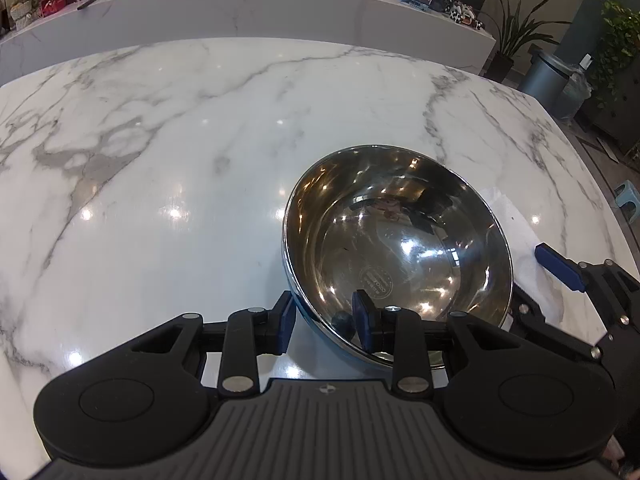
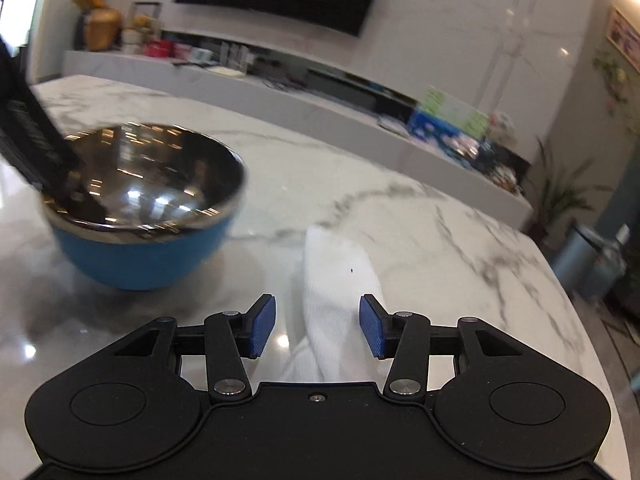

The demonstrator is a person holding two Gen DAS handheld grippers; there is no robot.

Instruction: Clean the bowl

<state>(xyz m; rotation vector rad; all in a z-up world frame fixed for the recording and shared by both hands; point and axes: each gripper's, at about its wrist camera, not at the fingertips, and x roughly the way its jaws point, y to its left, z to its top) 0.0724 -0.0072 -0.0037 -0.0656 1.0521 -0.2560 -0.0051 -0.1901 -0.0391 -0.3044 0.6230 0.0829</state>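
A steel bowl [image 1: 400, 248] with a blue outside stands on the marble table [image 1: 160, 160], slightly tilted. My left gripper [image 1: 326, 322] straddles its near rim, one pad outside and one inside, jaws fairly wide; contact with the rim is unclear. The bowl also shows in the right wrist view [image 2: 144, 208] with the left gripper [image 2: 36, 148] at its left rim. A white cloth [image 2: 336, 292] lies on the table right of the bowl. My right gripper [image 2: 318, 326] is open, its pads on either side of the cloth's near part, not touching it.
The right gripper [image 1: 580, 280] shows at the right edge of the left wrist view, beside the bowl. The table's right edge [image 2: 592, 320] curves near. A long sideboard [image 1: 240, 12] with clutter runs behind the table; plants and a bin [image 1: 544, 76] stand at right.
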